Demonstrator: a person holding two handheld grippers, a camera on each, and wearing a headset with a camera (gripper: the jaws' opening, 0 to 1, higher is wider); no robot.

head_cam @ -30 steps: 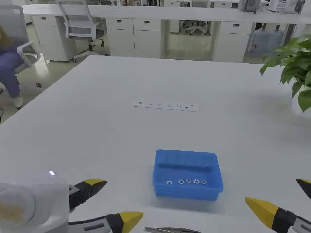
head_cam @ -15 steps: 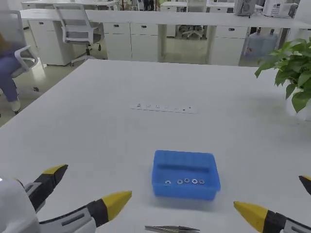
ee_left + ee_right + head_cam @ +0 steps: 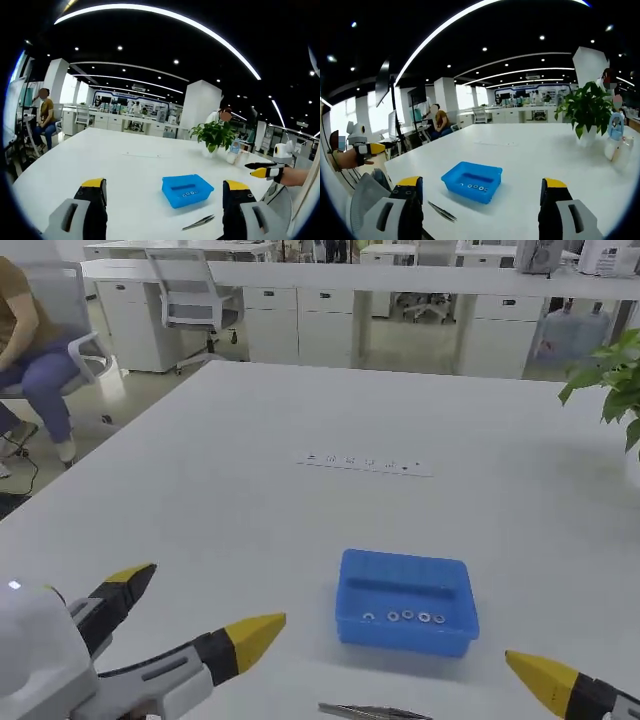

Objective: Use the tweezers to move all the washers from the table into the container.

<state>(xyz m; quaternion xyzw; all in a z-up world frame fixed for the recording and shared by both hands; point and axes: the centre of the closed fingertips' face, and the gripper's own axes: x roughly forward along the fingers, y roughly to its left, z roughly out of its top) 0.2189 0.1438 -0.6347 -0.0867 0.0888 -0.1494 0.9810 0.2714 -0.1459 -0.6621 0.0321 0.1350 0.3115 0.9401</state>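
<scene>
Blue container (image 3: 400, 638): a shallow open tray is seen standing on the table, a little right of the middle of the head view, between the two grippers and farther off than both.
Washers (image 3: 405, 617): five small silvery rings are counted in a row on the floor of the container, near its front wall. They are laid flat, close beside one another.
Tweezers (image 3: 375, 711): laid flat on the table just in front of the container, at the lower edge of the head view. They are touched by neither gripper.
Left gripper (image 3: 197, 602): held low over the table at the lower left, well apart from the container. Its yellow-tipped jaws are spread wide and nothing is held between them.
Right gripper (image 3: 480, 183): one yellow tip is seen at the lower right of the head view. In its own view the jaws are spread wide, the container and tweezers are framed between them at a distance, and nothing is pinched.
Table (image 3: 250, 510): white and broad. A socket strip (image 3: 365, 463) is set into it beyond the container.
Plant (image 3: 615, 390): green leaves are seen at the far right edge of the table.
Background: a seated person (image 3: 25, 350) and an office chair (image 3: 190, 300) are seen beyond the table's left side.
</scene>
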